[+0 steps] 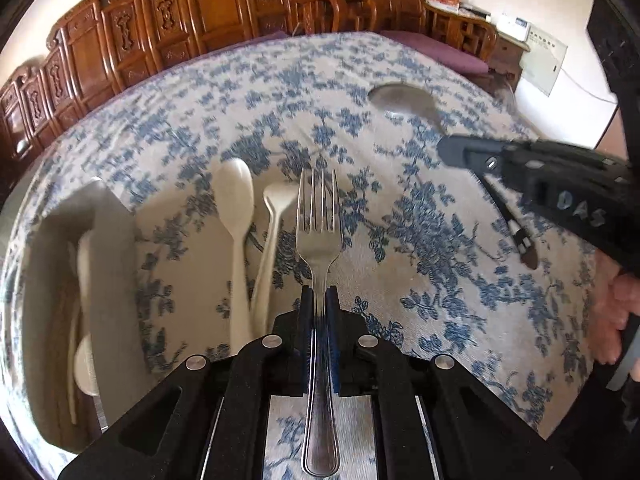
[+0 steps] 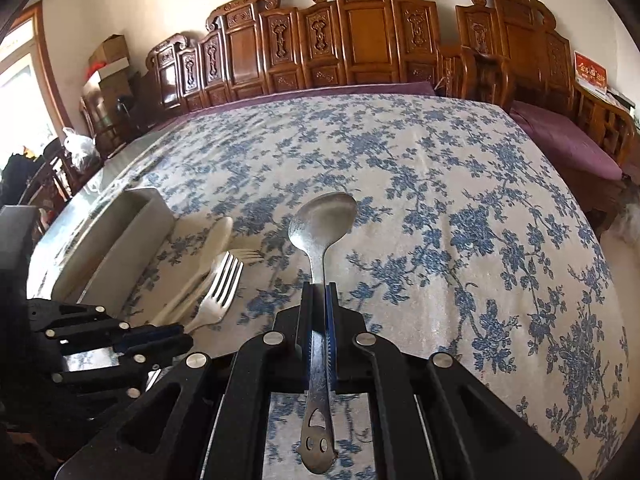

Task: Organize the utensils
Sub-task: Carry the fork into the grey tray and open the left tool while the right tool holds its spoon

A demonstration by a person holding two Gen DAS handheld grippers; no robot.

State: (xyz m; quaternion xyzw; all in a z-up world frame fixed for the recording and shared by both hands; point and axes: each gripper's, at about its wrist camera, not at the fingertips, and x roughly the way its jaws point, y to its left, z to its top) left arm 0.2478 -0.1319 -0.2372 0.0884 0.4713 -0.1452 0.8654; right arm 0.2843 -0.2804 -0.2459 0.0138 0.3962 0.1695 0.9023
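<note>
Two metal utensils were each pinched in a gripper above the table. The fork [image 1: 319, 240] sat in the left gripper [image 1: 319, 300], whose jaws were pressed together on its handle, tines pointing away from the camera and the handle end running back under the lens. The metal spoon [image 2: 320, 232] was clamped the same way in the right gripper [image 2: 319, 298], jaws closed on its neck, bowl forward and facing up, the pierced handle end trailing back toward the camera. Both were held over the blue-flowered tablecloth [image 2: 440, 200], the fork to the left of the spoon. Two white spoons [image 1: 238, 216] lay side by side on the cloth just left of the fork, their bowls away from the left wrist camera. Farther left stood a pale rectangular holder [image 1: 60, 280]; something light-coloured showed inside it, but it was too blurred to tell what. A bare hand [image 1: 612, 316] showed at the right edge of the left wrist view, behind the right gripper. Carved wooden chairs [image 2: 360, 40] lined the far side of the table, with a purple cushion [image 2: 560, 136] on the bench to the right.
</note>
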